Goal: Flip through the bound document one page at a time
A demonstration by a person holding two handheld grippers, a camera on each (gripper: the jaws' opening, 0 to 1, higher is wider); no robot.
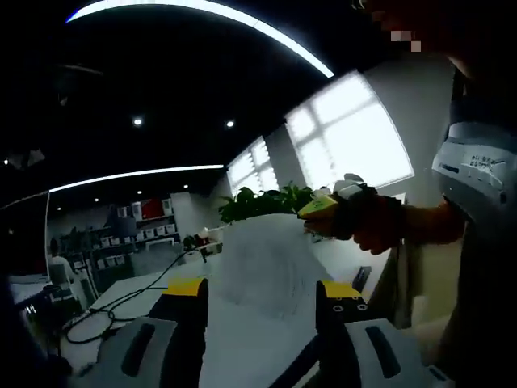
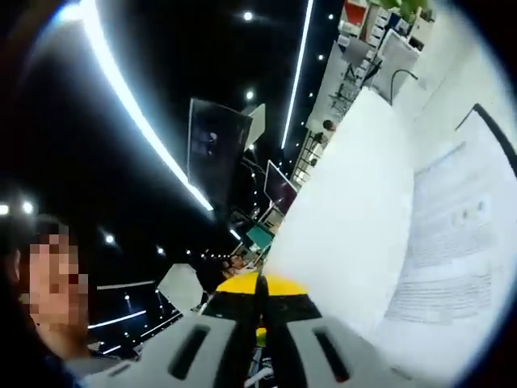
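1. Left tool (image 1: 262,295): jaws wide apart, yellow-tipped, nothing between them; they rise either side of the lifted page.
2. Lifted page (image 1: 266,263): a white sheet of the bound document, raised and curved, just beyond the left tool and over the white worktop (image 1: 242,347).
3. Right tool (image 1: 323,210) in the left gripper view: yellow tips at the upper right corner of the lifted page, held in a person's gloved hand (image 1: 367,217). Looks to be touching the page edge; actual pinch too small to confirm.
4. Right tool (image 2: 258,301) in its own view: jaws pressed together, only a thin dark seam between the yellow tips. The lifted page (image 2: 347,218) runs up from just beside the tips; can't tell whether its edge is in the seam.
5. Bound document (image 2: 452,250): open, printed text page lying right of the lifted page.
6. Past the lifted page, left gripper view: black cable (image 1: 121,303) across the worktop, then green plants (image 1: 266,202), then bright windows (image 1: 347,133).
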